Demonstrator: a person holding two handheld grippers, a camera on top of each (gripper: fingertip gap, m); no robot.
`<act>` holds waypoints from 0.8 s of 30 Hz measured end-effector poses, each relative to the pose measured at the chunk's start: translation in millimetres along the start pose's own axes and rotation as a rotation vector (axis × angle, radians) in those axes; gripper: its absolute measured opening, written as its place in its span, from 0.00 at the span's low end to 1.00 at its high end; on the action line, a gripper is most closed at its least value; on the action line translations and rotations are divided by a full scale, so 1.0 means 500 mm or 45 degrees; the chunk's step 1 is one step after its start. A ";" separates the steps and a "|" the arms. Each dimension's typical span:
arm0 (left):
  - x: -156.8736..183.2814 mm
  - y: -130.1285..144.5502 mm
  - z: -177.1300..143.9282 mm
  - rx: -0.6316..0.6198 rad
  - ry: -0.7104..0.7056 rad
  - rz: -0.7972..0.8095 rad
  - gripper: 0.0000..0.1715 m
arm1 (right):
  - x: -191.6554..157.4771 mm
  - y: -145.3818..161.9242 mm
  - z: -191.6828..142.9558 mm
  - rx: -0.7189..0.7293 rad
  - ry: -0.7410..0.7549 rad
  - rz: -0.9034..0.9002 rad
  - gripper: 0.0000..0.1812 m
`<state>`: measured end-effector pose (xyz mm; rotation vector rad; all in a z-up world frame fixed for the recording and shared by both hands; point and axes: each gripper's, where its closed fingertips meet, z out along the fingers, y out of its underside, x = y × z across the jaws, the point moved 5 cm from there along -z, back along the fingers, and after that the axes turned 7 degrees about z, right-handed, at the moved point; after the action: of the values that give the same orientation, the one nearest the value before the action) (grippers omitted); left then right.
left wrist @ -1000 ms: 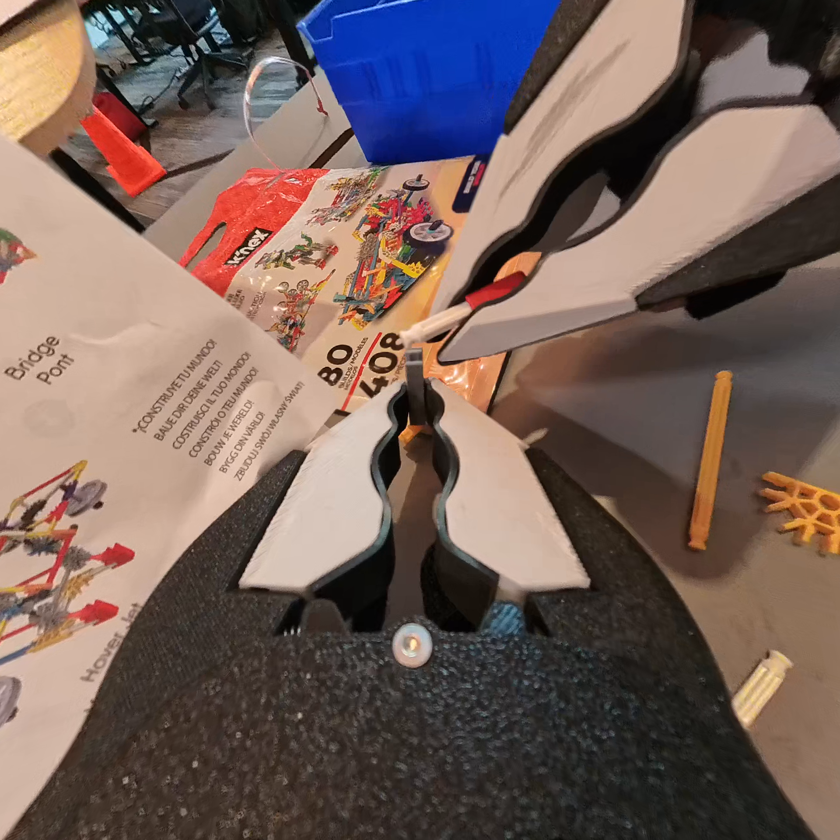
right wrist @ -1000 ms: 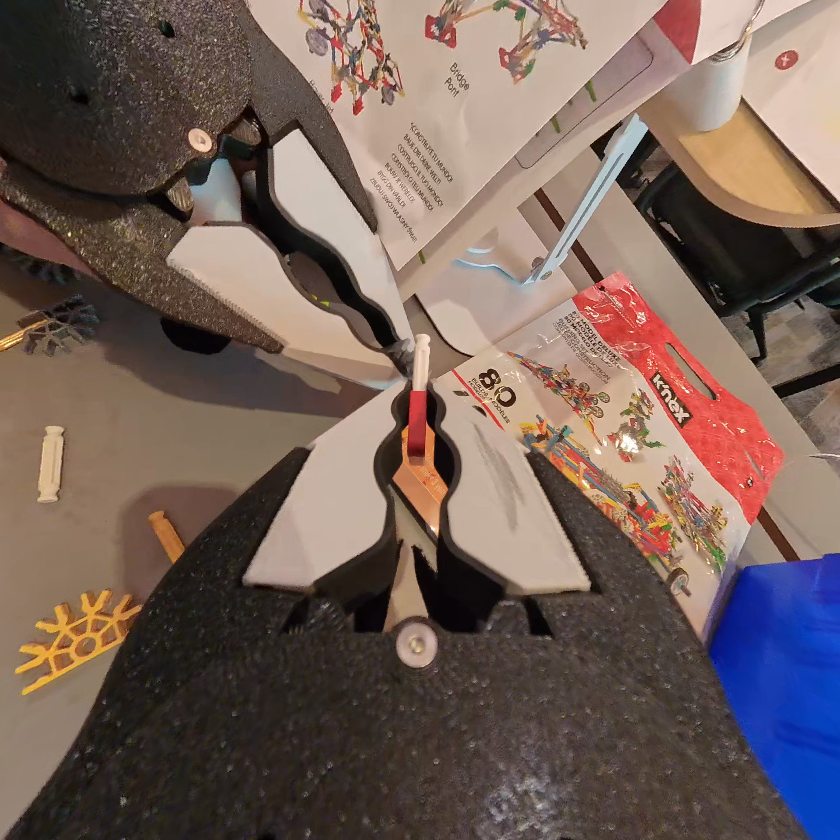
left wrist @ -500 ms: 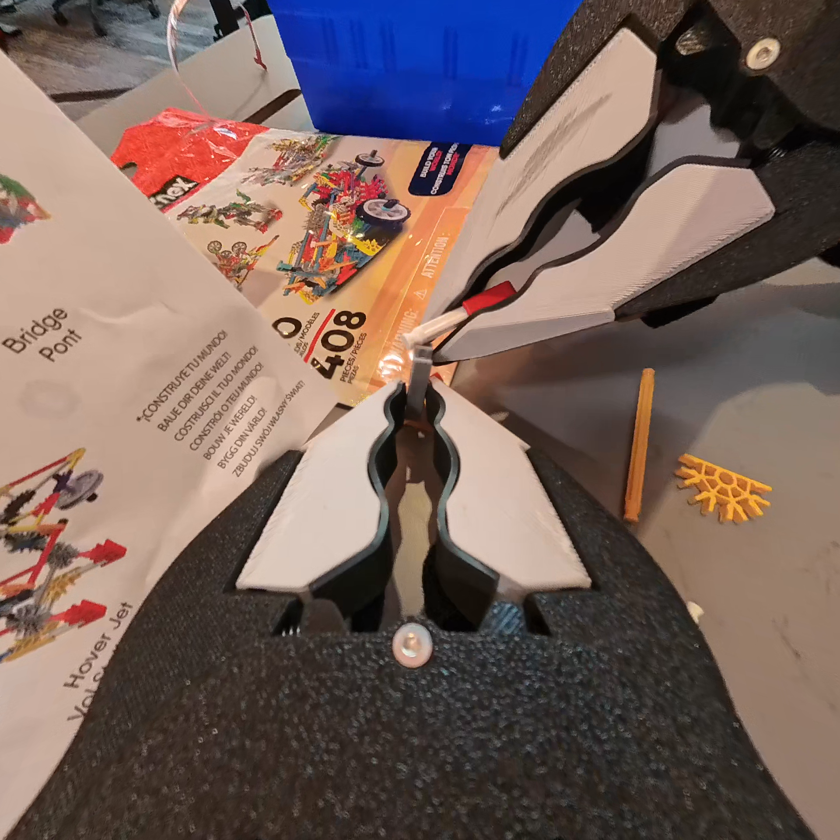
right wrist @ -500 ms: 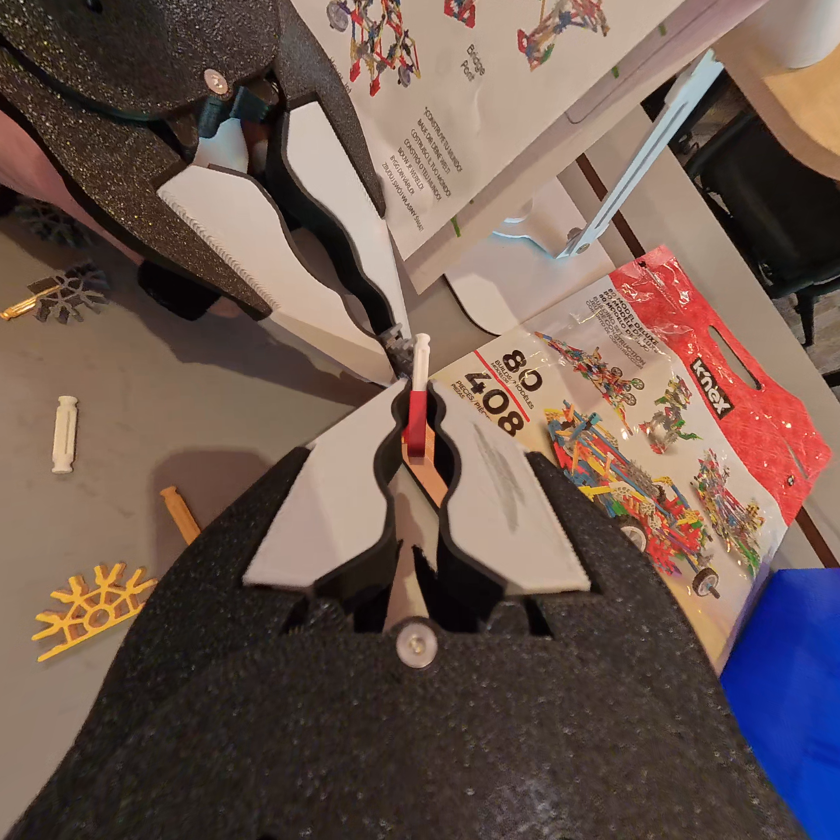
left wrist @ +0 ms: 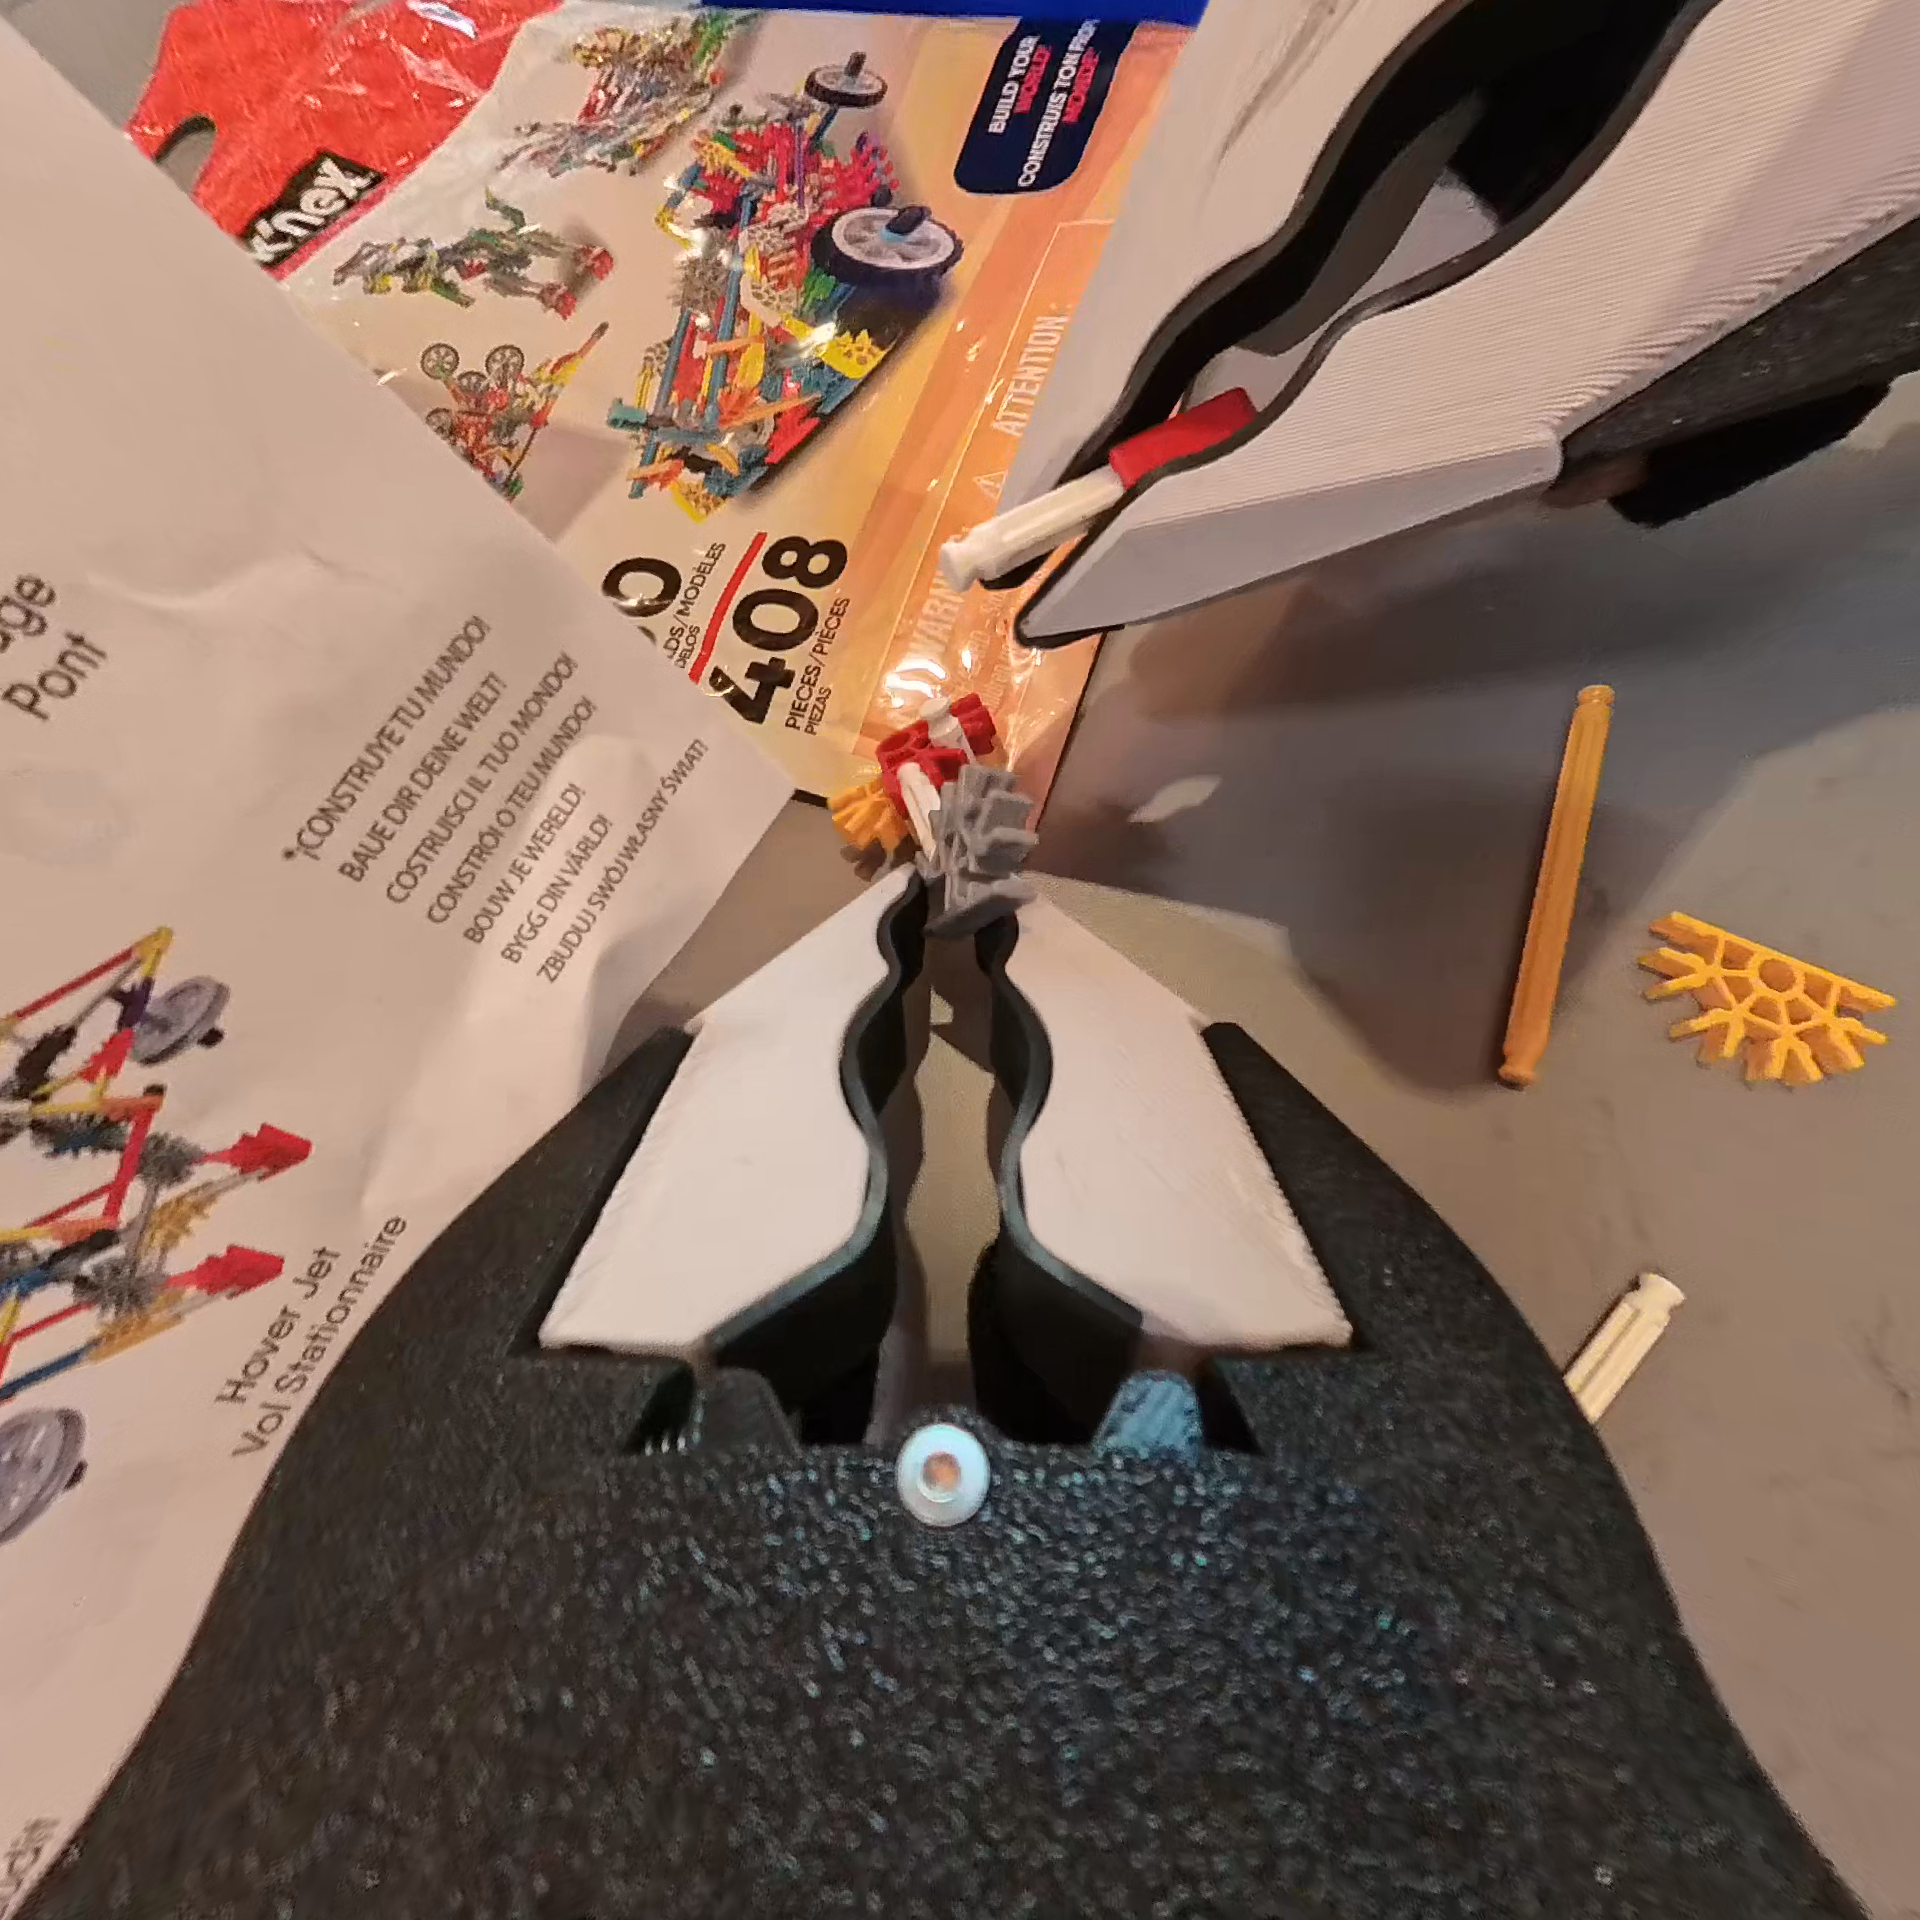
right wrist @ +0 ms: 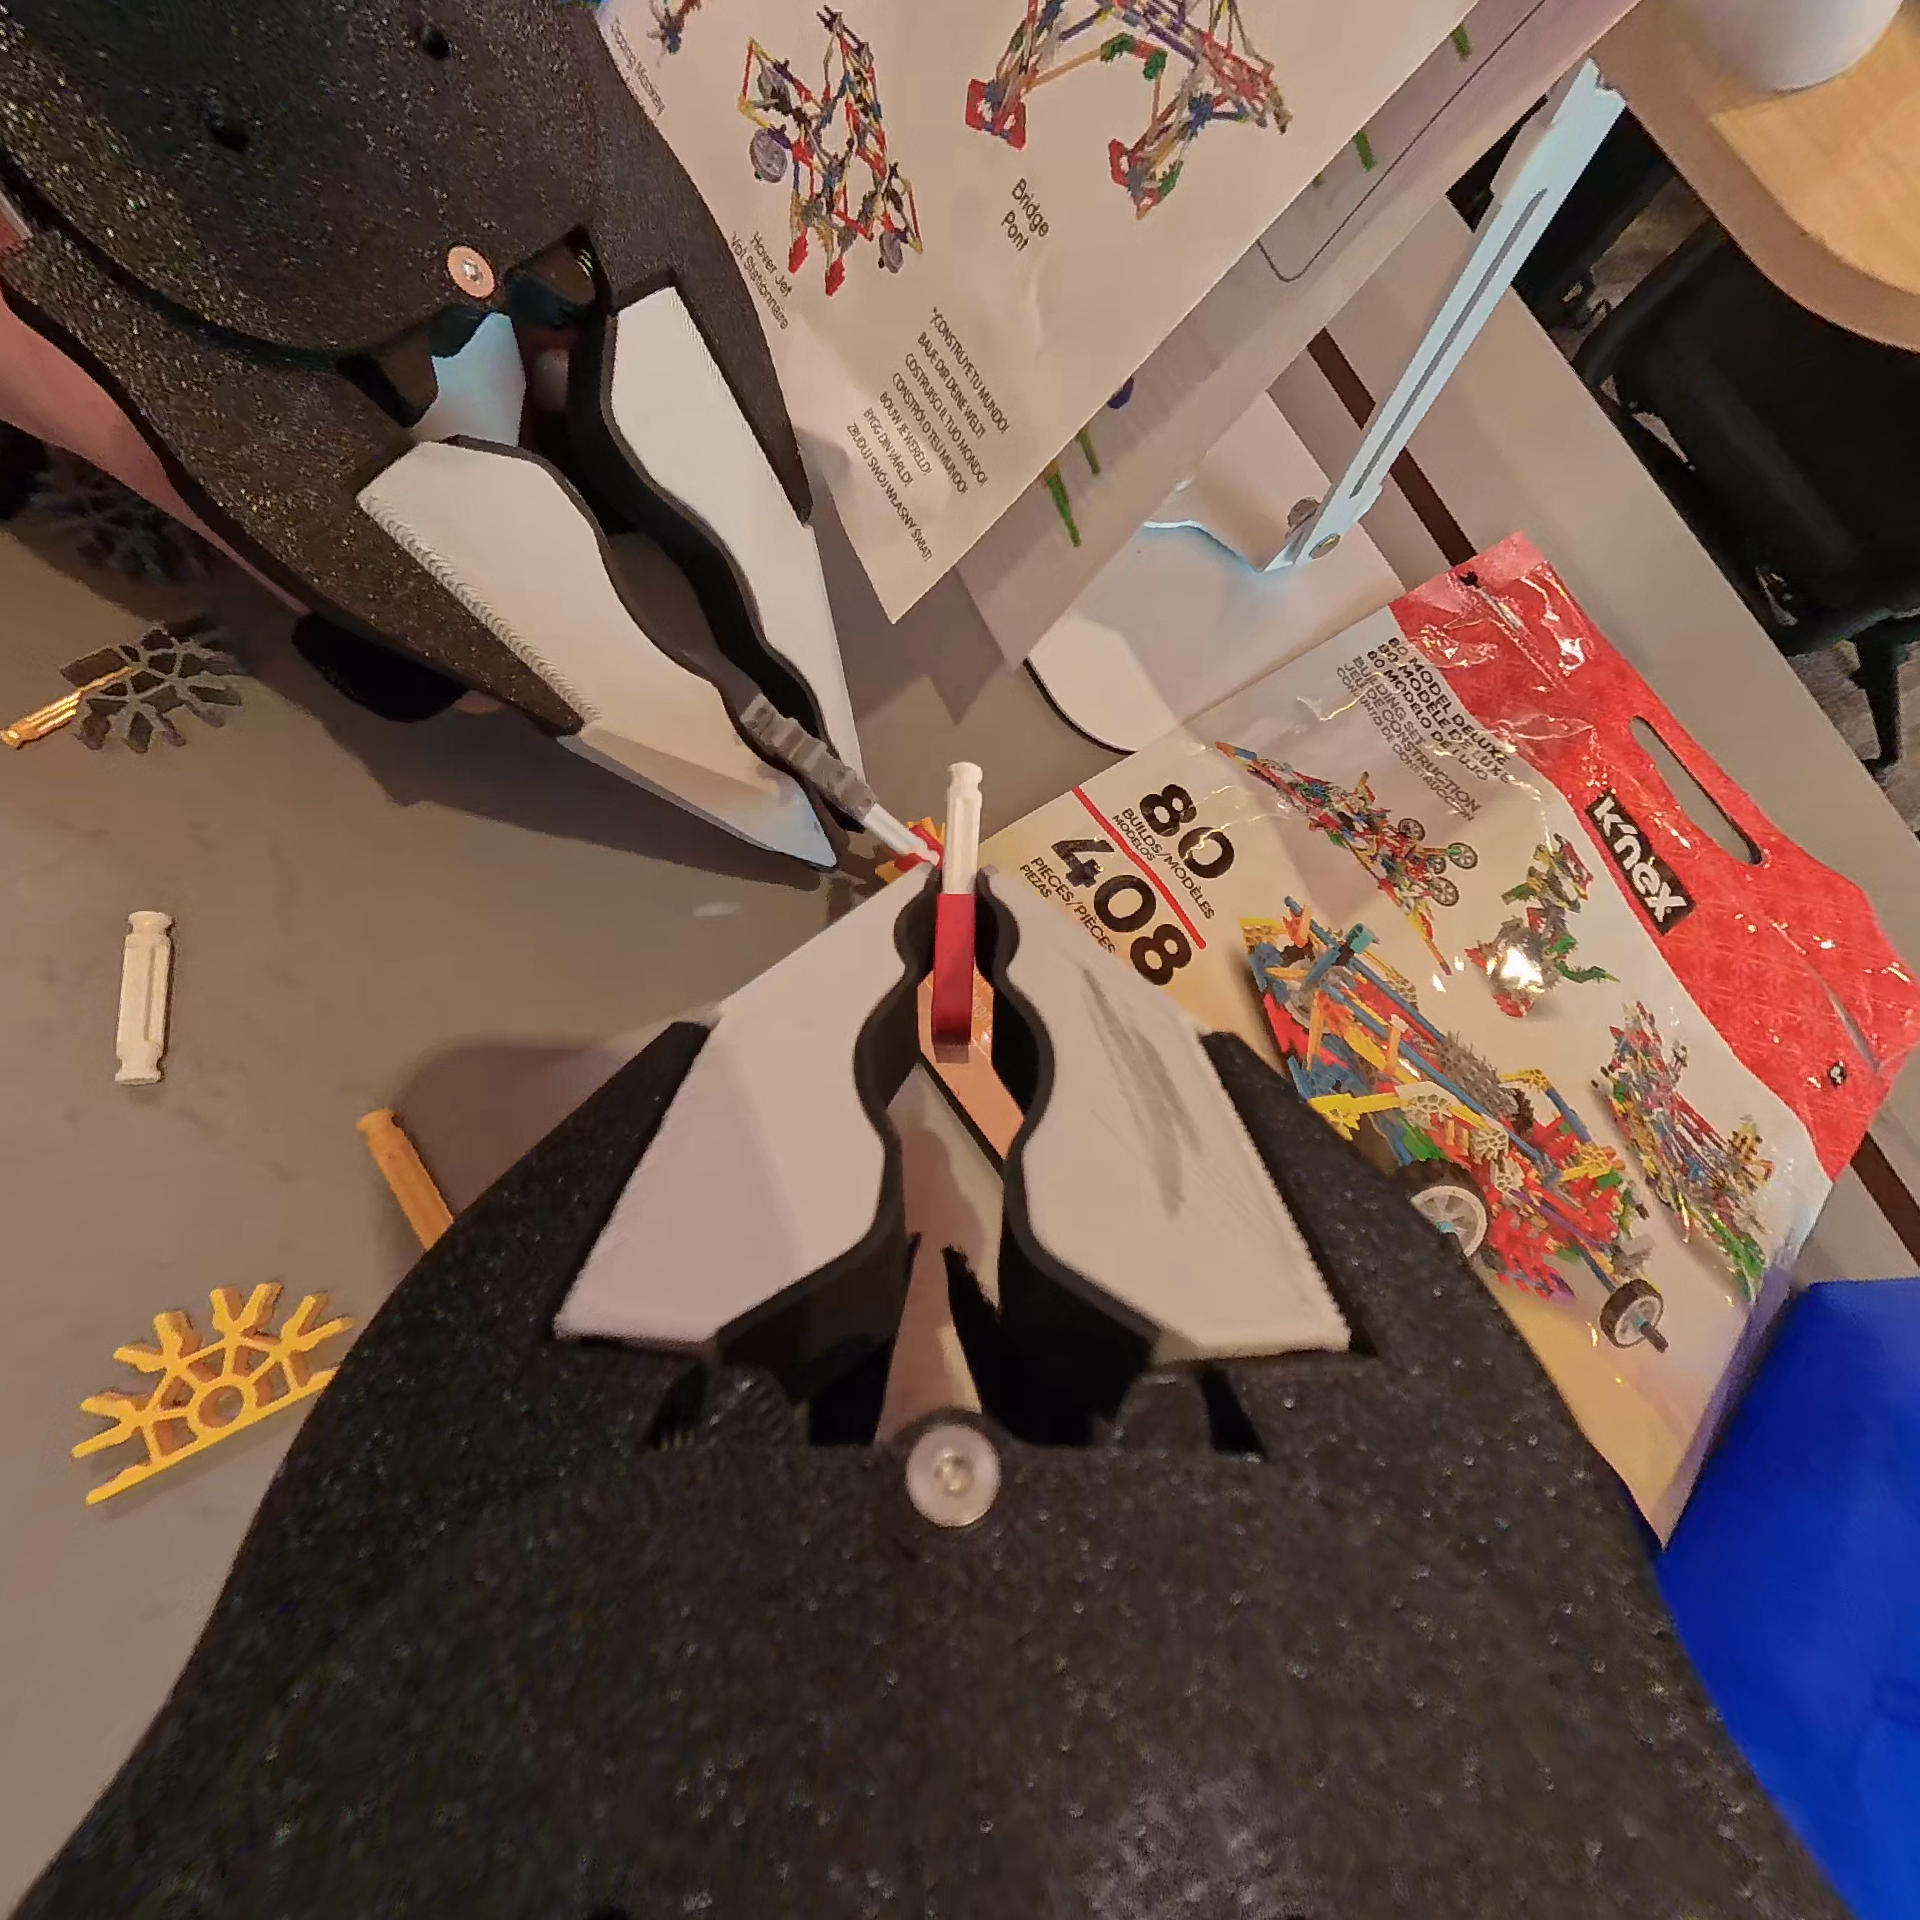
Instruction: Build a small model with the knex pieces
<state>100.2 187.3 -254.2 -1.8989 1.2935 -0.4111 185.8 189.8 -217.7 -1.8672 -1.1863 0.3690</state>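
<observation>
The left claw (left wrist: 961, 894) is clamped at its tips on a small assembly (left wrist: 951, 805) of grey, red and yellow connectors joined by a white rod, just off the near corner of the toy bag (left wrist: 748, 343) on the grey counter (left wrist: 1351, 831). Right of it, above that same corner, the right claw (right wrist: 951, 883) is closed on a red connector with a white rod (right wrist: 956, 914), tip close to the assembly. Farther right of the bag lie a tan rod (left wrist: 1553, 883) and a yellow connector (left wrist: 1766, 997).

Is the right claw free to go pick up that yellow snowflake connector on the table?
Probably not yet: the right claw is shut on a red-and-white piece. The yellow connector itself lies uncovered.
</observation>
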 end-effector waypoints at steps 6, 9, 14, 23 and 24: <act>-0.003 0.006 -0.001 -0.033 -0.010 0.004 0.05 | 0.003 0.003 0.000 0.001 -0.013 0.017 0.02; -0.002 0.007 -0.002 -0.040 0.006 -0.011 0.04 | -0.001 0.007 0.003 -0.015 -0.034 0.014 0.02; 0.004 0.011 -0.002 -0.059 0.042 -0.019 0.05 | -0.015 0.008 0.006 -0.029 -0.077 -0.017 0.02; 0.008 0.019 -0.012 -0.098 0.009 0.027 0.06 | -0.029 0.014 0.011 -0.053 -0.123 -0.048 0.02; 0.011 0.019 -0.012 -0.101 0.023 0.025 0.06 | -0.032 0.014 0.011 -0.057 -0.131 -0.053 0.02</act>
<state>92.4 178.0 -258.4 -1.9501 1.3578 -0.3729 178.6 178.2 -229.7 -1.8780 -1.3105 0.4223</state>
